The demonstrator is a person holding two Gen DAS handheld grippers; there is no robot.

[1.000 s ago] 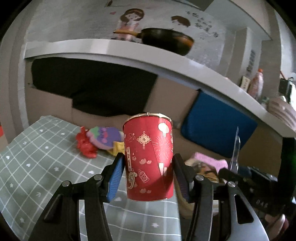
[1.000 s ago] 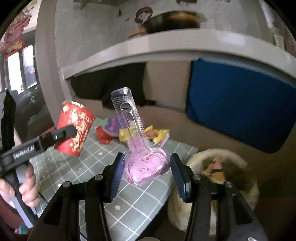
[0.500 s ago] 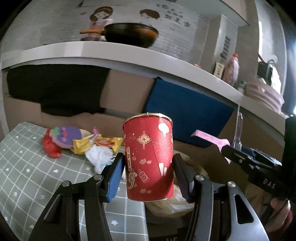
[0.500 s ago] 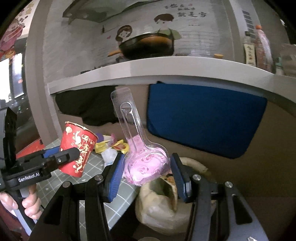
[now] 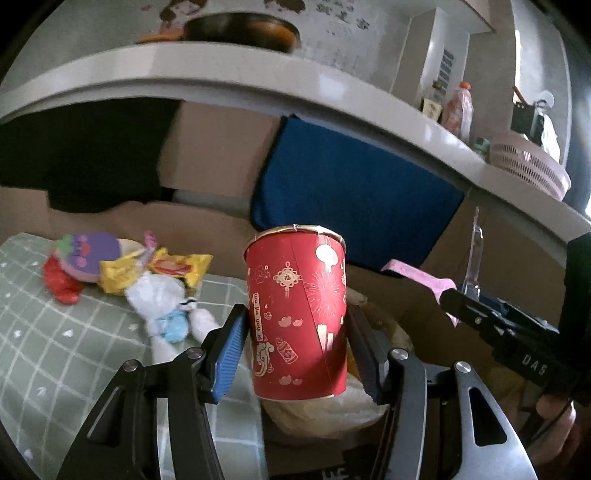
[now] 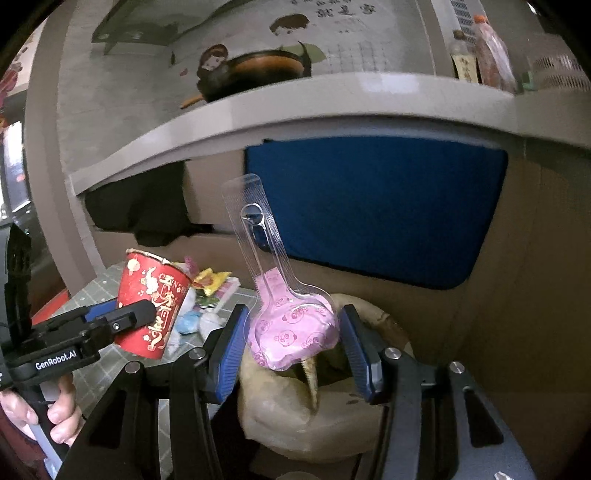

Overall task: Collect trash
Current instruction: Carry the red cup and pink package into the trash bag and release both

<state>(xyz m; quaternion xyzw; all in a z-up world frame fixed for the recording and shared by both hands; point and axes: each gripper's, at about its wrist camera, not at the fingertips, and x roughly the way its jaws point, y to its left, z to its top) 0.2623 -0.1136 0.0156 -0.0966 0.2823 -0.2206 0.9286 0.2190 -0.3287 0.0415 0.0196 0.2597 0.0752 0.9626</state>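
Observation:
My left gripper (image 5: 295, 354) is shut on a red paper cup (image 5: 297, 314) with gold prints, held upright above a bin lined with a pale bag (image 5: 332, 410). In the right wrist view that cup (image 6: 149, 302) hangs at the left, just past the table corner. My right gripper (image 6: 291, 347) is shut on a clear plastic blister pack with a pink panda-print backing (image 6: 291, 328); its long clear neck points up. It hovers over the open pale bag (image 6: 314, 413). More trash lies on the checked tablecloth (image 5: 66, 354): a white tissue wad (image 5: 162, 306), yellow wrappers (image 5: 162, 267), a purple pack (image 5: 86, 254).
A grey counter shelf (image 5: 258, 85) with a dark wok (image 5: 240, 27) runs overhead. Cardboard and a blue panel (image 5: 351, 199) back the space behind the bin. A hand (image 6: 55, 410) grips the left tool's handle. A pink basket (image 5: 528, 166) and bottles stand on the shelf at right.
Both grippers have swung rightwards off the table with their loads. The cup and the blister pack now hang above the bag-lined bin, which sits nearer and lower in both views.

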